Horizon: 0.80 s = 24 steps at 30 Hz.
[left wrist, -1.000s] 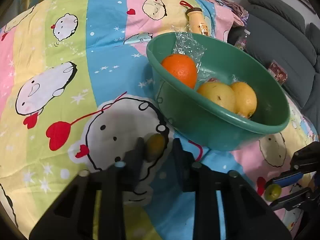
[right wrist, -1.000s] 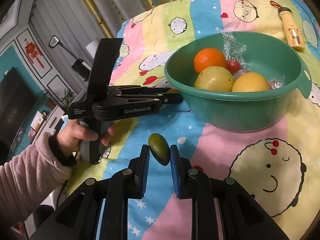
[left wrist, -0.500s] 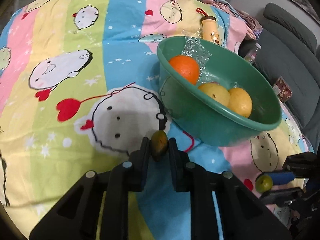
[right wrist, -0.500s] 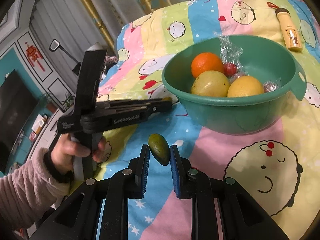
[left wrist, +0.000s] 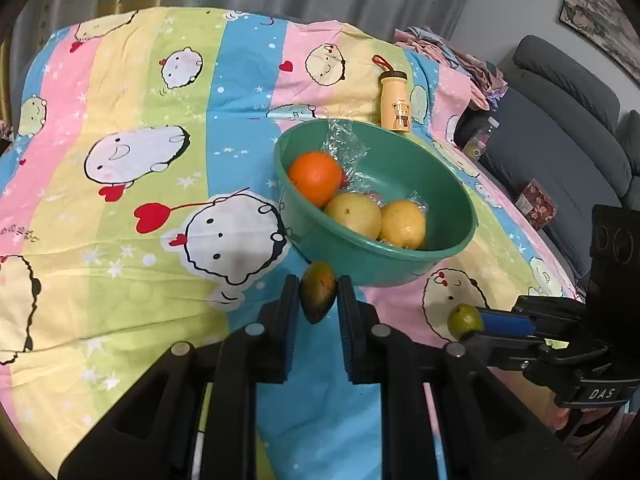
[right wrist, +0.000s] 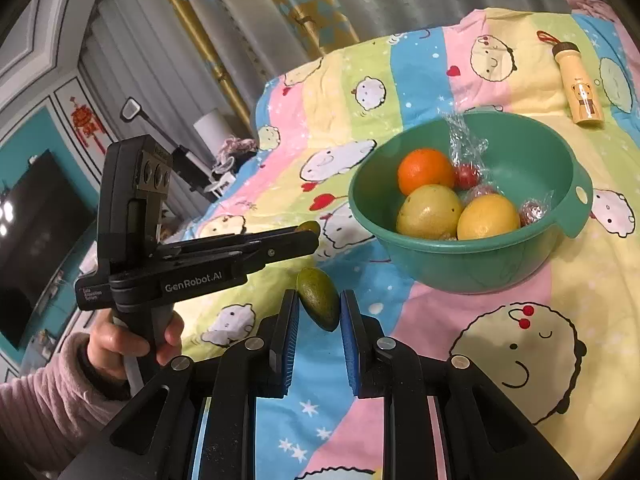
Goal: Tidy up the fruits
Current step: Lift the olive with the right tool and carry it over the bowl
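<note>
Left gripper (left wrist: 318, 300) pinching an oval, orange-blushed mango (left wrist: 317, 296) between ribbed pads, hovering just before the smooth green plastic bowl (left wrist: 460, 240). Right gripper (right wrist: 319, 308) clamping a matte green oval mango (right wrist: 319, 298) above the printed cotton sheet (right wrist: 400, 60). Bowl holding a round orange (right wrist: 425, 170), two yellow fruits and crinkled clear wrap.

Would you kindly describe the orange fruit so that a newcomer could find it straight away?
Start at the round green plastic bowl standing on the striped cartoon-print bedsheet. Inside it, the round orange fruit rests against the wall on the side away from the bowl's handle tab, beside crinkled clear plastic wrap. It is the only deep orange fruit; the two large fruits beside it are pale yellow.
</note>
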Tool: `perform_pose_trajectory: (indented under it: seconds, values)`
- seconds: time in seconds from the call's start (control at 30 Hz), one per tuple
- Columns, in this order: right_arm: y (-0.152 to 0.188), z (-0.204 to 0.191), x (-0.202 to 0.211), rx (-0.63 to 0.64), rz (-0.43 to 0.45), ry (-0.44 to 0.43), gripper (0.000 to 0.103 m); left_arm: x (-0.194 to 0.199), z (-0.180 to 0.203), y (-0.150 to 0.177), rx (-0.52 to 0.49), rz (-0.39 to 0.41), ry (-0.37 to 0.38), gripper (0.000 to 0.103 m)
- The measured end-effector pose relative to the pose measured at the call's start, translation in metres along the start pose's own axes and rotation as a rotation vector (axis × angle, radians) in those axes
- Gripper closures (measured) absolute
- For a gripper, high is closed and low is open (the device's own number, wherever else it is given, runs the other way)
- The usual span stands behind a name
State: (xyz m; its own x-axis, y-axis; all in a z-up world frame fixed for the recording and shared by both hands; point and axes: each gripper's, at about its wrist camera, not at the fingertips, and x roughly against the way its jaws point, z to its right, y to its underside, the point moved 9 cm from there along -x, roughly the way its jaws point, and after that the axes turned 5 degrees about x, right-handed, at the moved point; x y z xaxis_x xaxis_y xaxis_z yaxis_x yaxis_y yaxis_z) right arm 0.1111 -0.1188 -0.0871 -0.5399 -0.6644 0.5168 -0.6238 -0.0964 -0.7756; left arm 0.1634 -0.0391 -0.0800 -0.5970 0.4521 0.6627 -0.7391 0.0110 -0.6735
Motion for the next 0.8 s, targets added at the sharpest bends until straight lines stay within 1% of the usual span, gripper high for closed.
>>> perform_pose_trajectory:
  seconds: [0.2, 0.3, 0.47, 0.6, 0.8]
  values:
    - [-0.009, -0.001, 0.012, 0.001, 0.039, -0.01, 0.081, 0.005, 0.012, -0.005, -0.018, 0.004, -0.024, 0.085]
    - [-0.015, 0.003, 0.019, -0.001, 0.062, 0.001, 0.081, 0.008, 0.02, -0.011, -0.032, 0.017, -0.038, 0.084]
    - [-0.035, 0.021, 0.028, -0.006, 0.11, 0.061, 0.081, 0.007, 0.034, -0.027, -0.063, 0.036, -0.056, 0.084]
    - [-0.054, 0.049, 0.03, -0.02, 0.13, 0.149, 0.081, -0.002, 0.044, -0.044, -0.073, 0.048, -0.058, 0.084]
    - [-0.077, 0.079, 0.03, -0.052, 0.156, 0.19, 0.081, -0.024, 0.054, -0.064, -0.11, 0.041, -0.087, 0.084]
